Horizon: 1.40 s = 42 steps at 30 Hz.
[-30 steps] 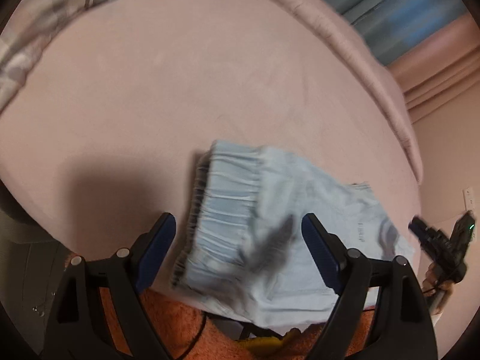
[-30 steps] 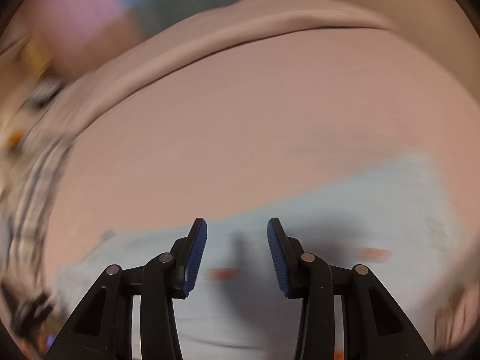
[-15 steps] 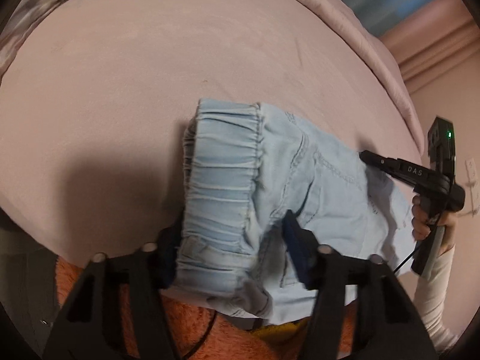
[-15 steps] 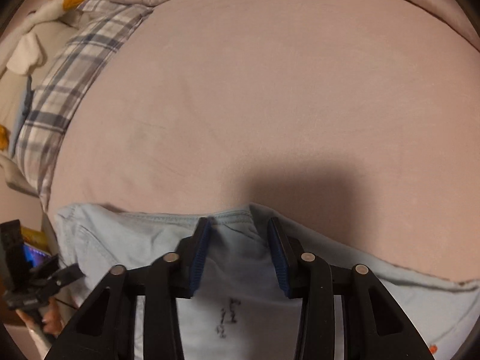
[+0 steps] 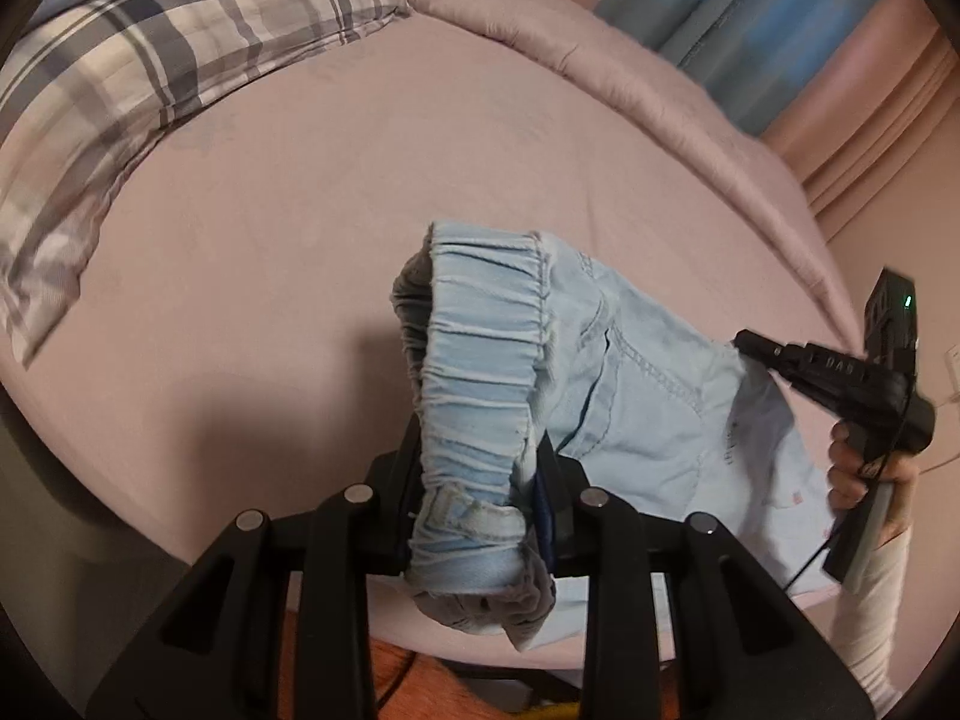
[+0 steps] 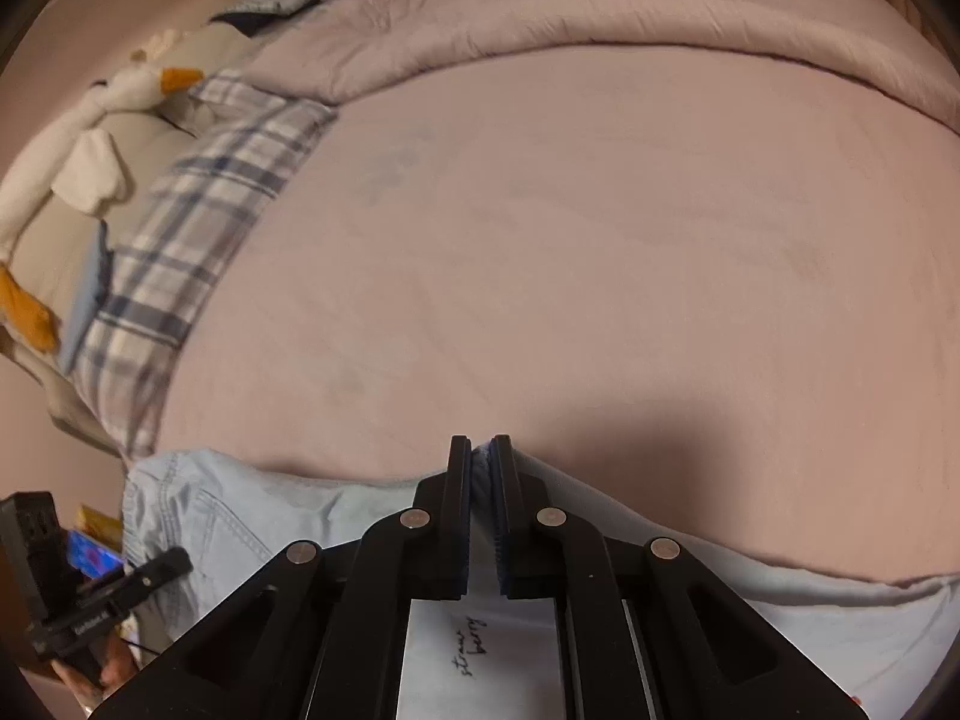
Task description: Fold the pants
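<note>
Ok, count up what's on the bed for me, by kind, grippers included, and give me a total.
Pants: 1
Plaid pillow: 1
Comforter: 1
Plush goose: 1
Grippers: 2, left gripper and right gripper, both clamped on the pants
Total: 6

One pants (image 5: 630, 396), two grippers (image 5: 480, 480) (image 6: 478, 462), one pillow (image 5: 150, 60).
</note>
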Each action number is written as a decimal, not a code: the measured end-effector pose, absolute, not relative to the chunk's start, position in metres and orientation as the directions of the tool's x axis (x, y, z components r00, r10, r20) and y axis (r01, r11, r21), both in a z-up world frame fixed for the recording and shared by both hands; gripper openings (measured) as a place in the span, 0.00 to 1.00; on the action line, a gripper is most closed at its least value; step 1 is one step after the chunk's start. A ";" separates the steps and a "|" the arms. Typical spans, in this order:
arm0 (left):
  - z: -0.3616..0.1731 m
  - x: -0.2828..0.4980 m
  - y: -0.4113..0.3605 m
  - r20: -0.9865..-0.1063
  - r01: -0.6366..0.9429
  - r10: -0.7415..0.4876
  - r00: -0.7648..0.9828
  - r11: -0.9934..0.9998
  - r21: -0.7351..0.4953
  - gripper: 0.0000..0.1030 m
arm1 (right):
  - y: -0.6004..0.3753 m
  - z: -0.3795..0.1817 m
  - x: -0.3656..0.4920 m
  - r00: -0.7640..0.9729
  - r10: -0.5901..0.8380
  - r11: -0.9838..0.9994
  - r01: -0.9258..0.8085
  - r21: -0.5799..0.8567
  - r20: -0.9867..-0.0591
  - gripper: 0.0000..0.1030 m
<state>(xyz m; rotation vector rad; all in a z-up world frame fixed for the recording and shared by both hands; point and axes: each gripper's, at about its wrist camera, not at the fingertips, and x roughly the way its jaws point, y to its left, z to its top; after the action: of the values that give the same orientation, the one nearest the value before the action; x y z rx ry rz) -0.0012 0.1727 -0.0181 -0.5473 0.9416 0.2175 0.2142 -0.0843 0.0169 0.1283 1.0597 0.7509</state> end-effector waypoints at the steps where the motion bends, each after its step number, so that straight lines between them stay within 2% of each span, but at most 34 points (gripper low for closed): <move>1: -0.028 0.003 0.176 -0.827 -0.417 -0.062 0.559 0.841 -0.346 0.30 | -0.081 0.017 0.218 0.264 0.629 0.740 -0.491 0.460 -0.731 0.07; 3: -0.055 0.013 0.181 -0.872 -0.448 -0.063 0.486 0.839 -0.310 0.36 | -0.066 0.008 0.225 0.248 0.628 0.740 -0.482 0.469 -0.737 0.07; 6: -0.067 0.015 0.185 -0.878 -0.470 -0.045 0.477 0.831 -0.298 0.46 | -0.049 -0.020 0.235 0.225 0.559 0.783 -0.462 0.418 -0.798 0.07; 9: -0.063 0.013 0.184 -0.889 -0.488 -0.045 0.456 0.823 -0.292 0.48 | -0.041 -0.042 0.237 0.235 0.514 0.810 -0.450 0.376 -0.825 0.07; 11: -0.054 0.010 0.179 -0.897 -0.509 -0.031 0.440 0.815 -0.278 0.48 | -0.045 -0.041 0.237 0.261 0.523 0.811 -0.445 0.380 -0.811 0.09; 12: -0.049 0.006 0.178 -0.895 -0.516 -0.019 0.446 0.812 -0.274 0.49 | -0.049 -0.040 0.237 0.259 0.520 0.814 -0.440 0.380 -0.814 0.14; 13: -0.042 0.001 0.176 -0.888 -0.520 0.000 0.459 0.811 -0.269 0.52 | -0.053 -0.037 0.237 0.256 0.516 0.819 -0.427 0.383 -0.817 0.29; 14: -0.033 -0.002 0.170 -0.879 -0.524 0.024 0.476 0.811 -0.261 0.59 | -0.058 -0.033 0.236 0.268 0.507 0.828 -0.414 0.377 -0.819 0.44; 15: -0.025 -0.006 0.167 -0.867 -0.525 0.044 0.496 0.811 -0.259 0.64 | -0.067 -0.026 0.232 0.304 0.491 0.843 -0.400 0.359 -0.816 0.49; 16: -0.017 -0.011 0.164 -0.851 -0.522 0.060 0.523 0.811 -0.264 0.66 | -0.076 -0.019 0.227 0.345 0.474 0.857 -0.392 0.334 -0.810 0.50; 17: -0.010 -0.016 0.161 -0.833 -0.513 0.061 0.550 0.812 -0.279 0.66 | -0.086 -0.011 0.221 0.389 0.450 0.871 -0.388 0.300 -0.804 0.50; 19: -0.001 -0.015 0.148 -0.807 -0.471 0.014 0.591 0.818 -0.330 0.59 | -0.116 -0.001 0.210 0.453 0.410 0.893 -0.375 0.248 -0.791 0.50; 20: 0.001 -0.013 0.140 -0.791 -0.425 -0.037 0.611 0.827 -0.367 0.42 | -0.133 0.002 0.204 0.477 0.397 0.903 -0.358 0.239 -0.784 0.50; 21: -0.001 -0.008 0.129 -0.777 -0.370 -0.099 0.621 0.838 -0.402 0.30 | -0.153 0.003 0.201 0.490 0.392 0.909 -0.339 0.245 -0.779 0.50; 23: -0.009 0.001 0.115 -0.777 -0.308 -0.177 0.604 0.847 -0.432 0.27 | -0.182 -0.004 0.190 0.489 0.387 0.917 -0.291 0.273 -0.782 0.50; 26: -0.033 0.022 0.092 -0.820 -0.291 -0.202 0.535 0.867 -0.403 0.24 | -0.222 -0.026 0.174 0.453 0.382 0.924 -0.220 0.314 -0.805 0.50; 28: -0.054 0.029 0.083 -0.856 -0.309 -0.217 0.470 0.868 -0.389 0.22 | -0.245 -0.042 0.165 0.439 0.327 0.945 -0.158 0.286 -0.837 0.49; 30: -0.070 0.032 0.075 -0.889 -0.324 -0.180 0.422 0.886 -0.333 0.15 | -0.265 -0.058 0.157 0.434 0.252 0.968 -0.101 0.231 -0.865 0.42; 31: -0.070 0.030 0.070 -0.890 -0.312 -0.148 0.430 0.901 -0.300 0.15 | -0.271 -0.060 0.152 0.445 0.253 0.967 -0.100 0.233 -0.859 0.36; 38: -0.069 0.013 0.063 -0.905 -0.341 -0.144 0.400 0.893 -0.293 0.17 | -0.287 -0.064 0.131 0.462 0.233 0.971 -0.065 0.229 -0.856 0.36; 40: -0.059 0.008 0.073 -0.900 -0.366 -0.142 0.412 0.879 -0.306 0.23 | -0.283 -0.064 0.130 0.471 0.207 0.978 -0.070 0.198 -0.857 0.36; 42: -0.046 -0.002 0.085 -0.886 -0.400 -0.133 0.443 0.856 -0.329 0.44 | -0.280 -0.060 0.129 0.478 0.183 0.983 -0.070 0.171 -0.859 0.36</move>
<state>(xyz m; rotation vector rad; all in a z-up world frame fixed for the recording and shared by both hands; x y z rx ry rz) -0.0015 0.0845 -0.0462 -0.5464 1.1136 0.1755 0.1291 -0.2802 -0.0604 0.1181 1.0615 0.1546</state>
